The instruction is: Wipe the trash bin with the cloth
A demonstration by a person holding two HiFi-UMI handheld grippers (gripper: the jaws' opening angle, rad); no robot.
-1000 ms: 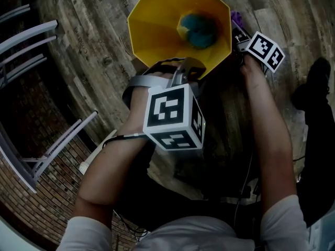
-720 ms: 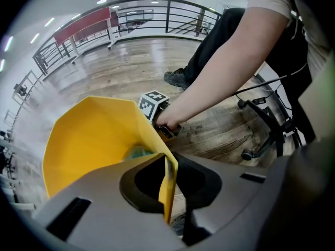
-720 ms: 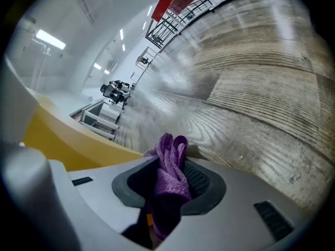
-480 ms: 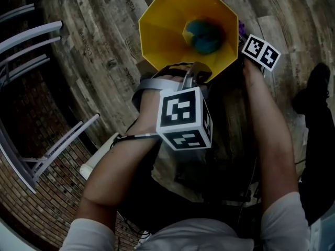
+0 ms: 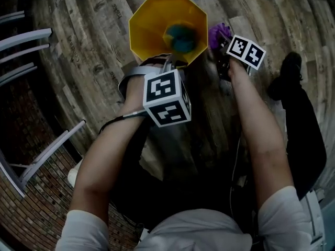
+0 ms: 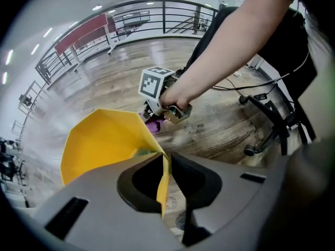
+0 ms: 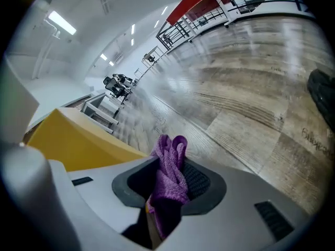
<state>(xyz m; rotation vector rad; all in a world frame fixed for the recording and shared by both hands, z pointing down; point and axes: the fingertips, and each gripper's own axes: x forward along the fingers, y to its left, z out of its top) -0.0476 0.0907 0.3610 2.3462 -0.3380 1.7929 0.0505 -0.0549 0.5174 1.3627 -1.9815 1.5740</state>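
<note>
As the trash bin (image 5: 152,25) stands upright on the plank floor (image 5: 89,41), mouth open toward the head cam, its long axis runs straight up-down & the eight-sided yellow wall narrows toward the base. A teal-blue lump (image 5: 181,38) sits down inside; can't tell what it is.

The L gripper (image 6: 164,178) is pinched on the bin's near rim, jaws almost together w/ only the thin yellow wall btwn the pads, pointing steeply down. Reads as the steadying hold.

The cloth (image 7: 170,163), purple & bunched, is clamped in the R gripper (image 7: 166,190). Its jaws are closed tight on it, w/ a fold sticking out past the tips. In the head view the cloth is just beside the bin's right outer wall, abt rim height, not clearly touching.

So the bin lies to the left of the R gripper, & that hand is the one placed to wipe; L is occupied. My read: the next stroke needs the cloth pressed leftward onto the outer wall, then run along the bin's axis, rim to base.

Writing: the marker cube (image 5: 166,98) on each gripper shows only black/white squares, no letters. There's some print on the planks, too blurred to read. No brand visible on the bin.

Further out: a dark shoe (image 5: 287,69) at right, white chair rails (image 5: 31,38) at left.
</note>
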